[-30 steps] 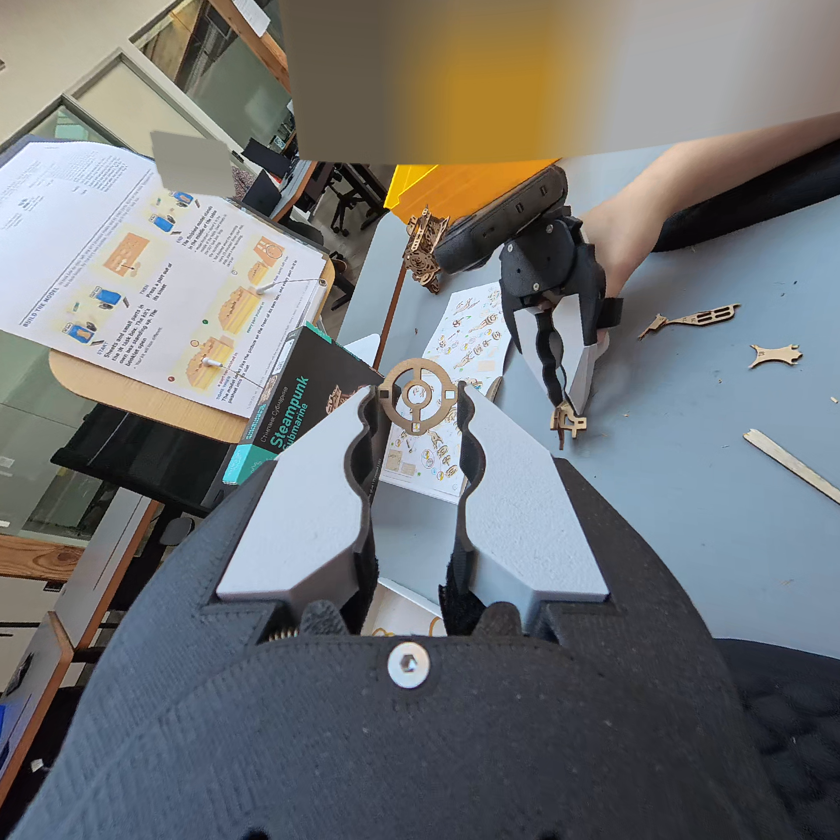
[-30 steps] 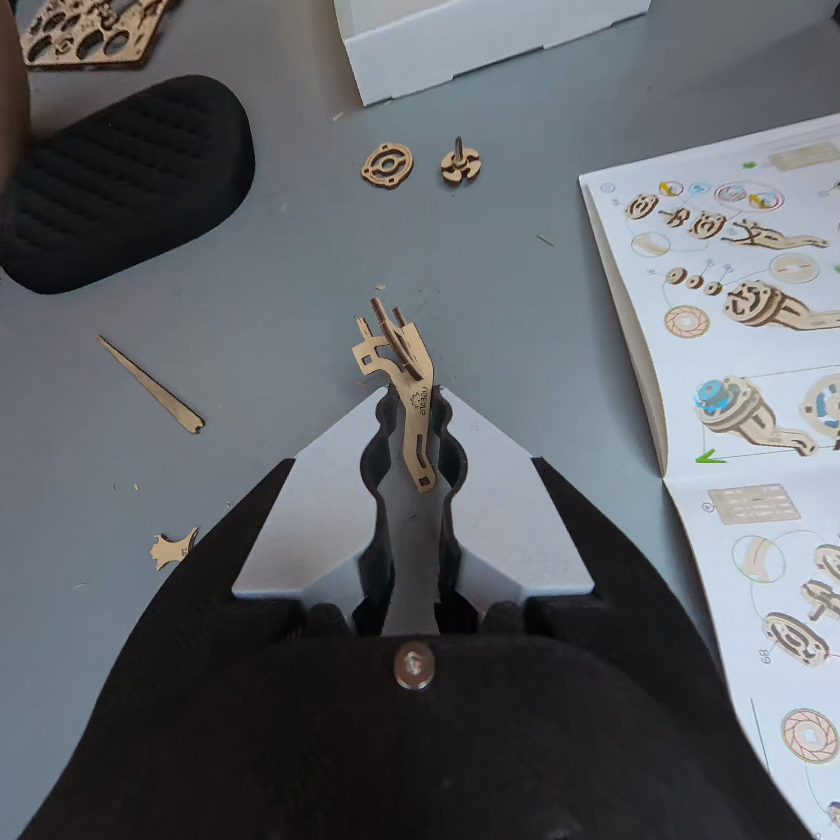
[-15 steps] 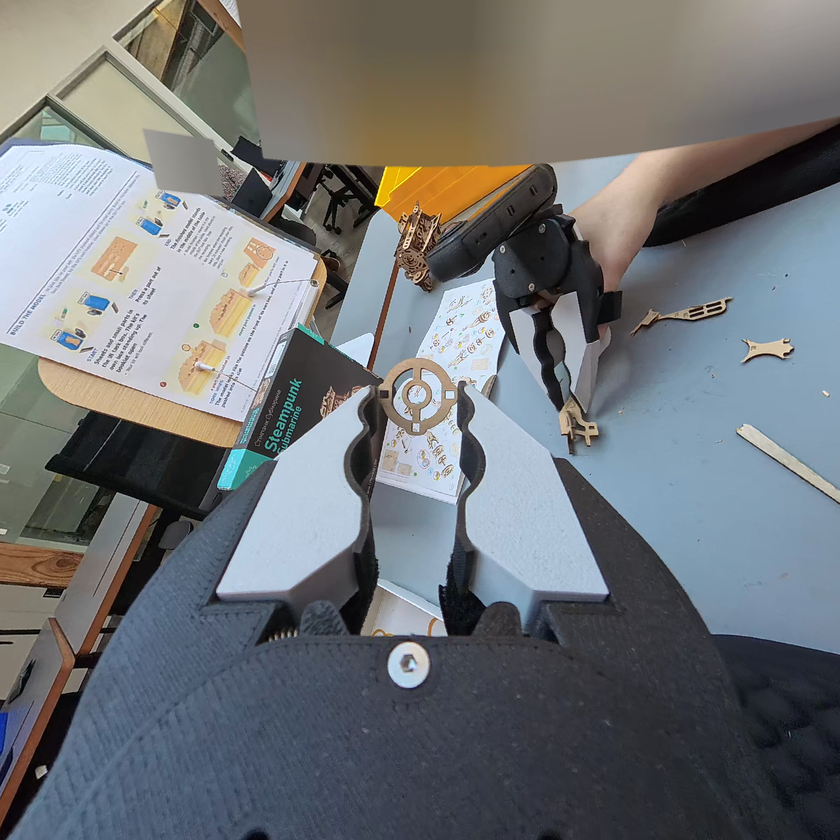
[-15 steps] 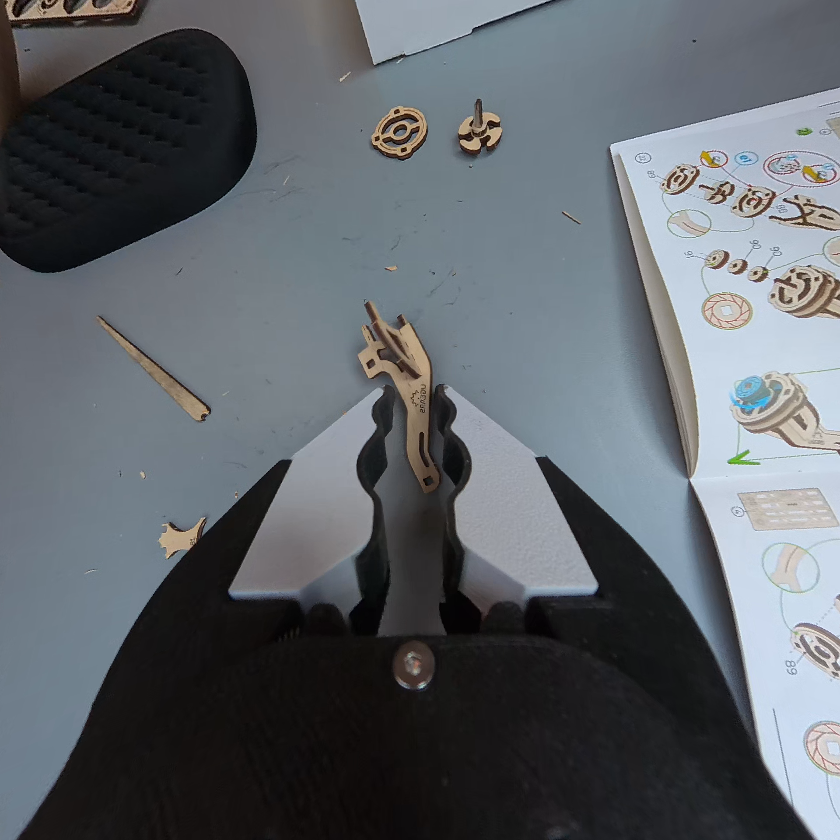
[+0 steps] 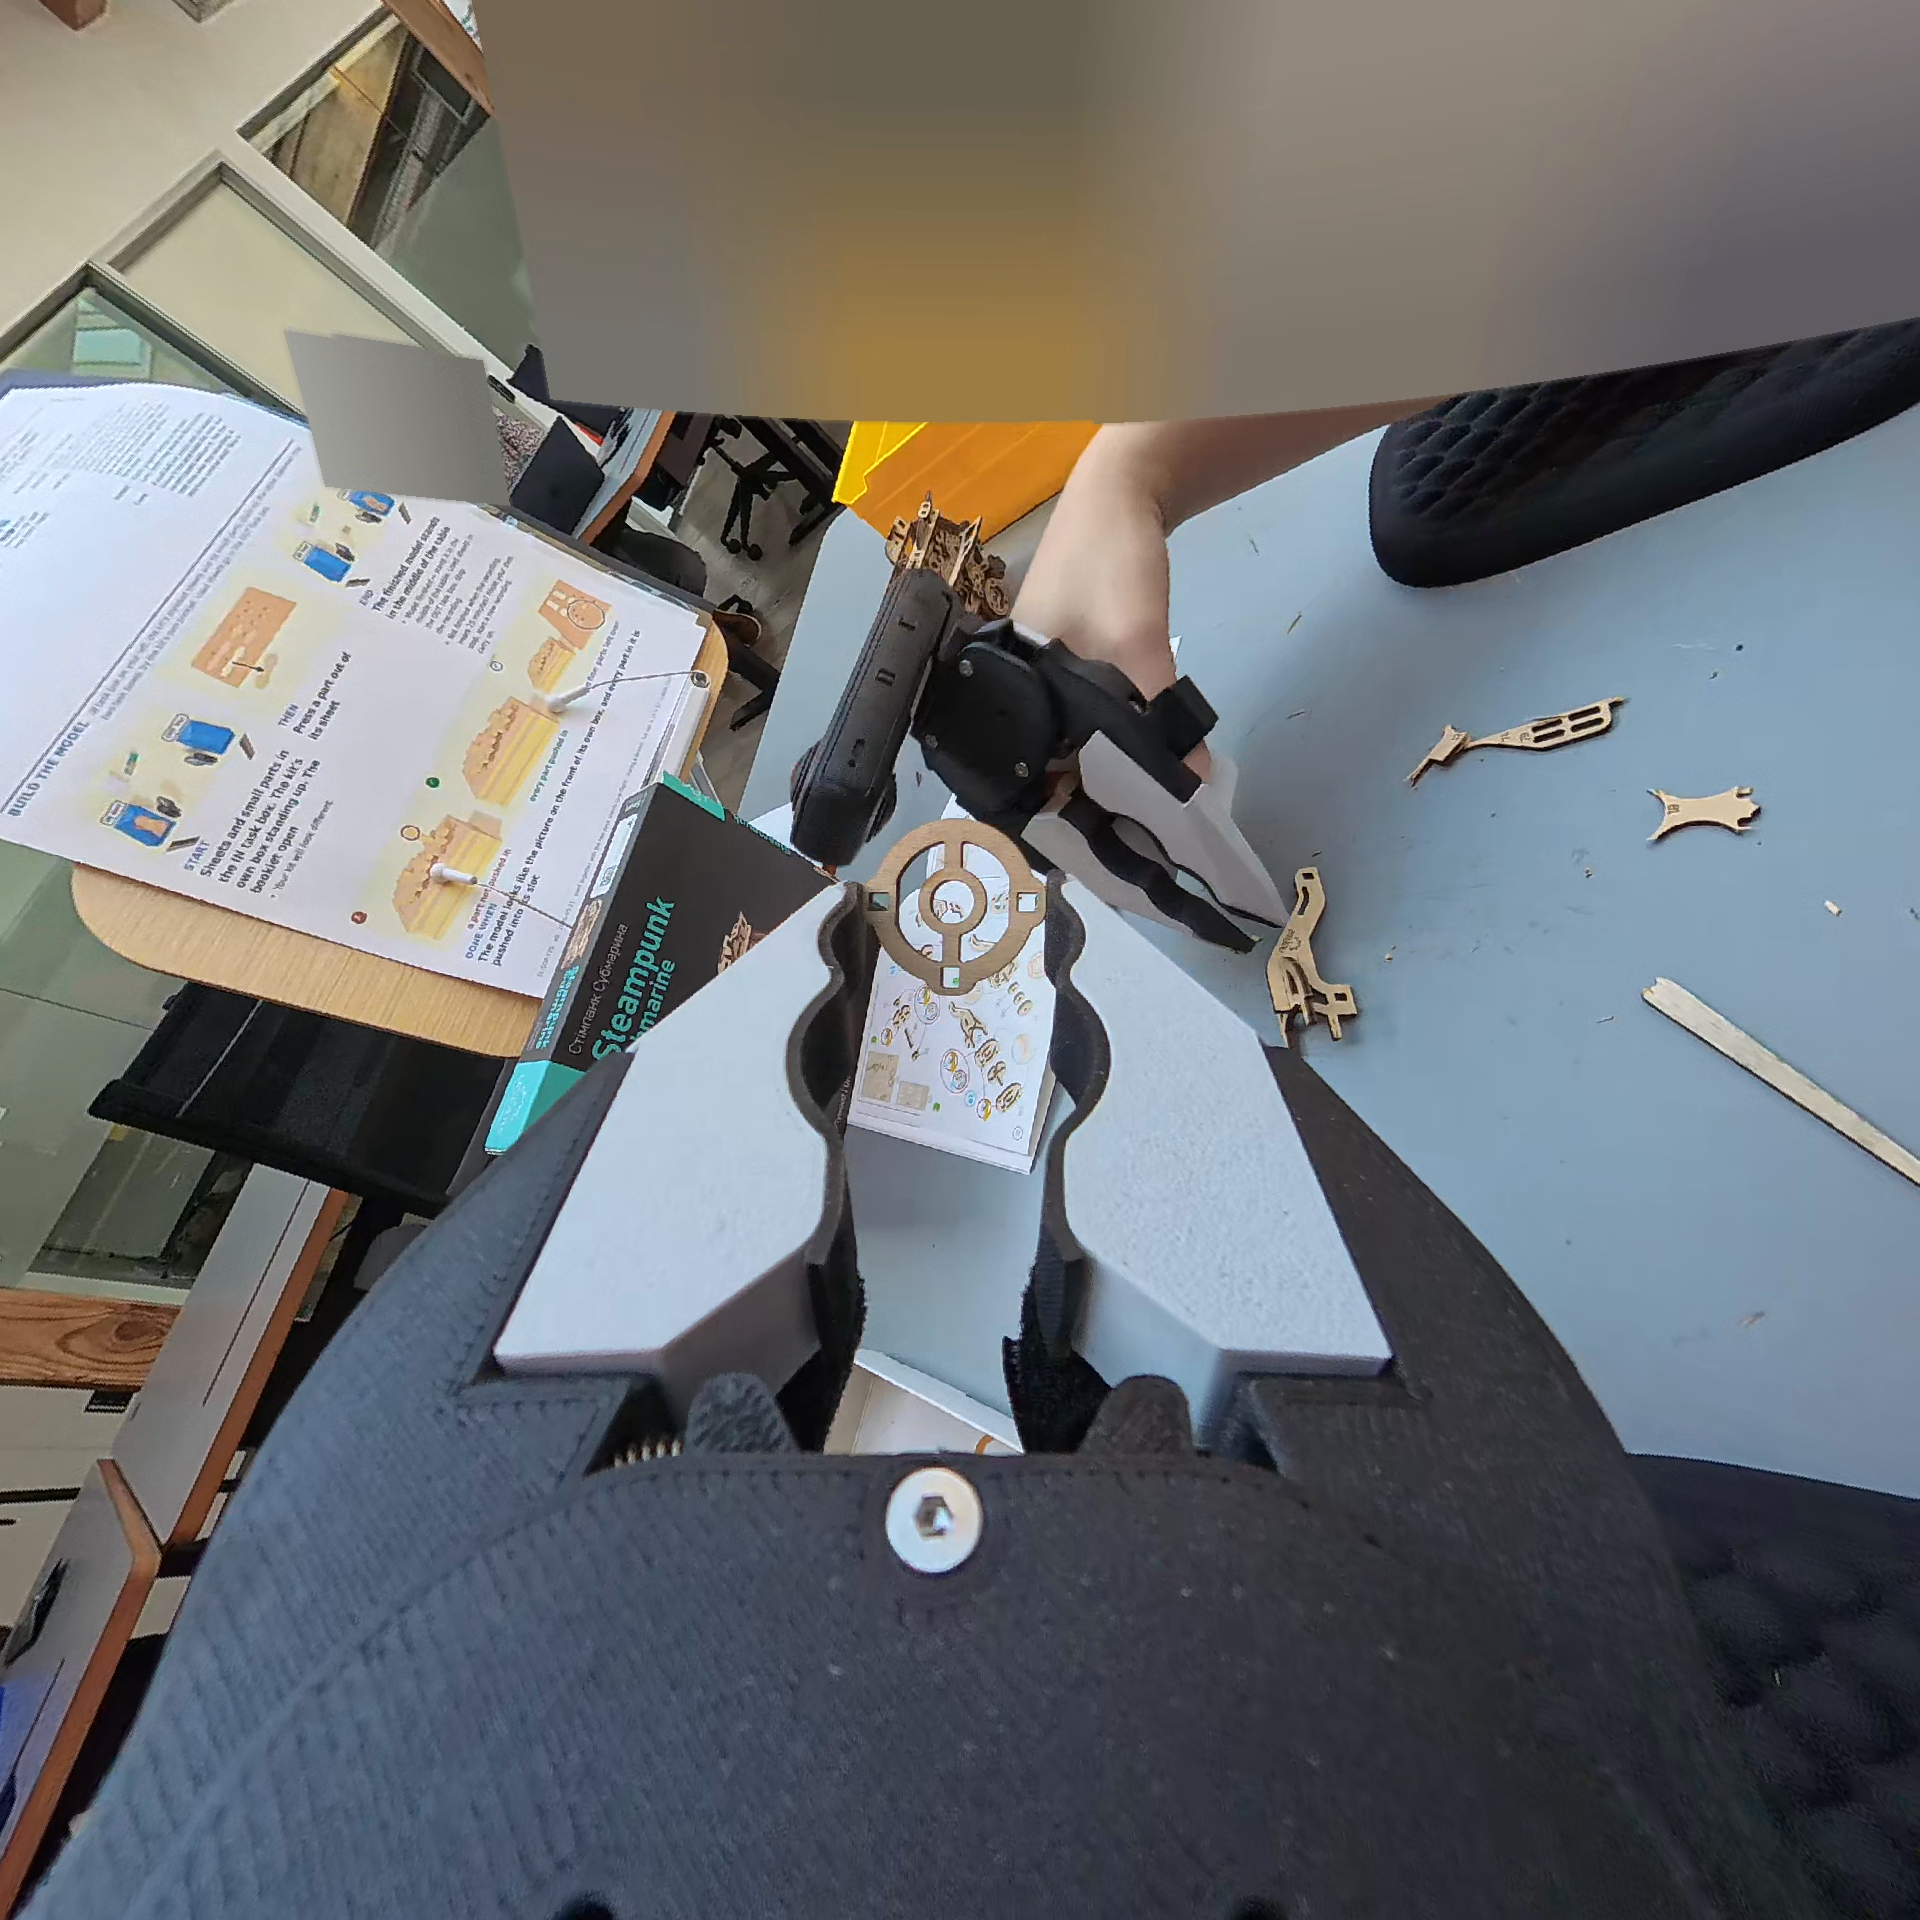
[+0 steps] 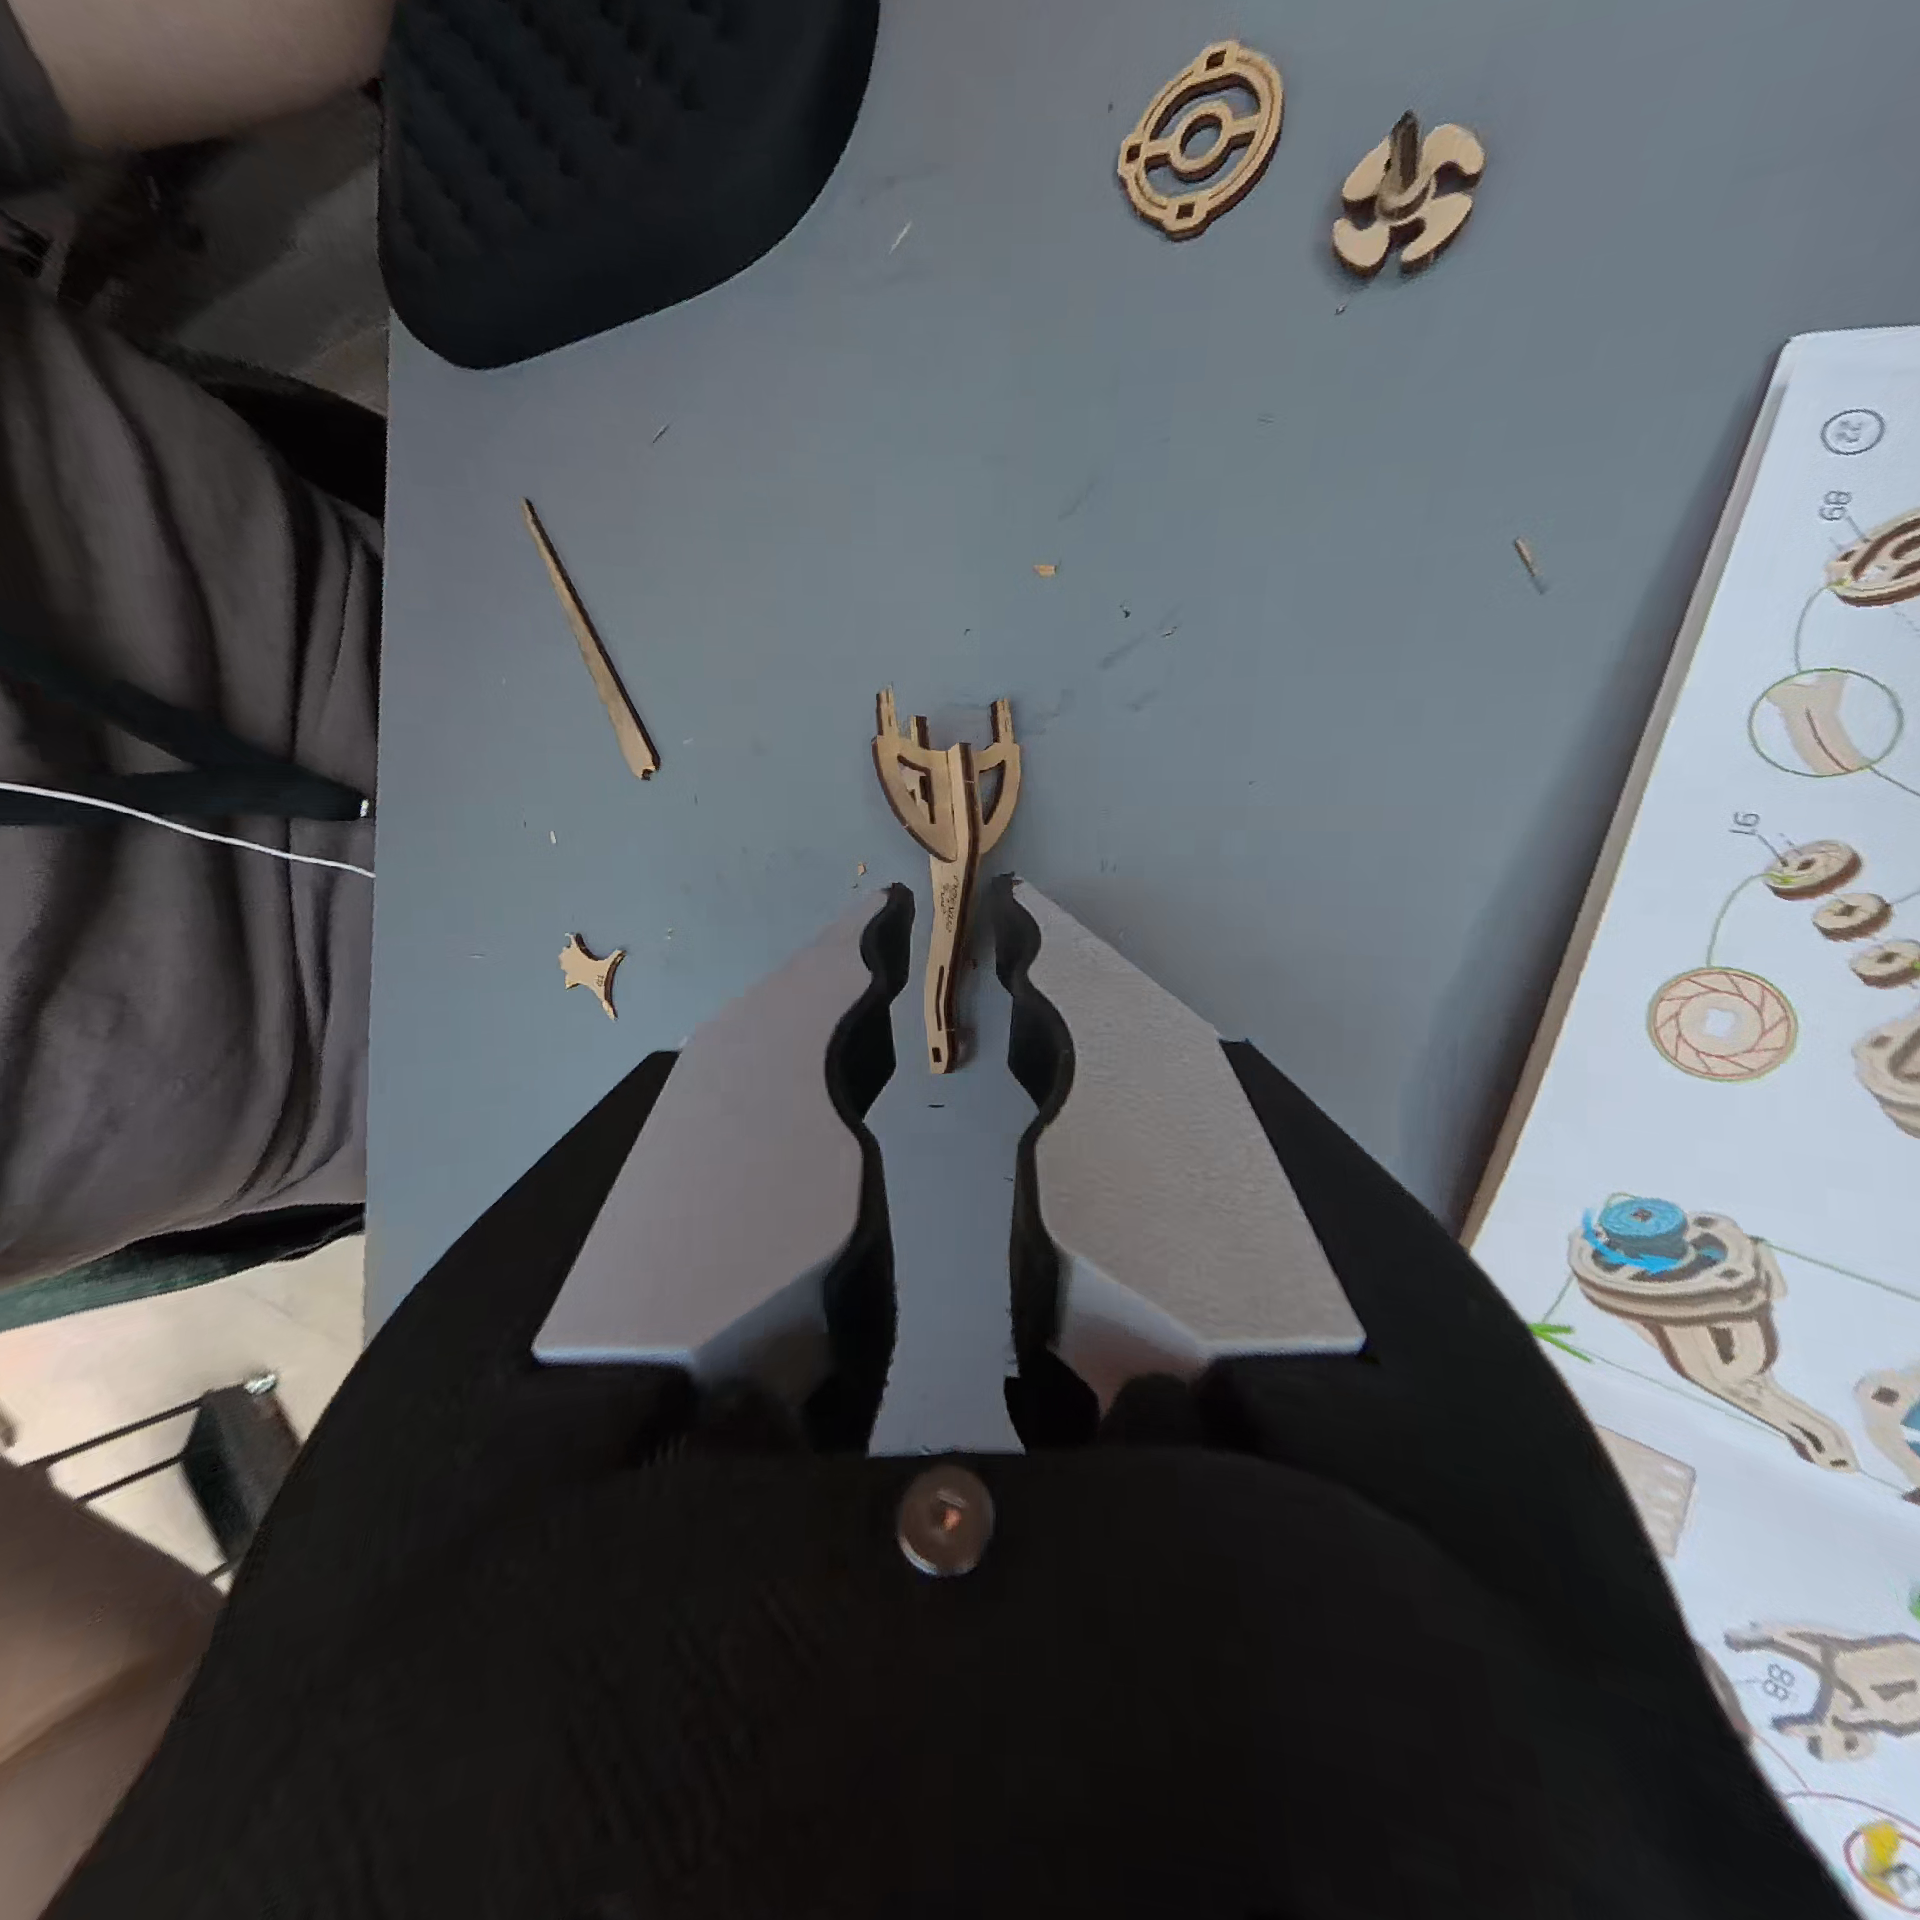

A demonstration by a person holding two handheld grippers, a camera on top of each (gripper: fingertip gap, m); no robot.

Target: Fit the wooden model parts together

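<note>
My left gripper is shut on a round wooden ring part, held upright above the grey table. My right gripper is open and low over the table. A forked wooden part lies on the table between its fingertips, with a gap on each side. In the left wrist view the right gripper sits beyond my left one, with the forked part at its tips.
A second ring part and a propeller-shaped part lie farther off. A thin wooden stick, a scrap, a black pad and an open booklet surround the right gripper. A kit box stands left.
The right gripper has opened and let go of the forked part, which now rests on the table. It has also swung round. The left gripper still holds the ring.
</note>
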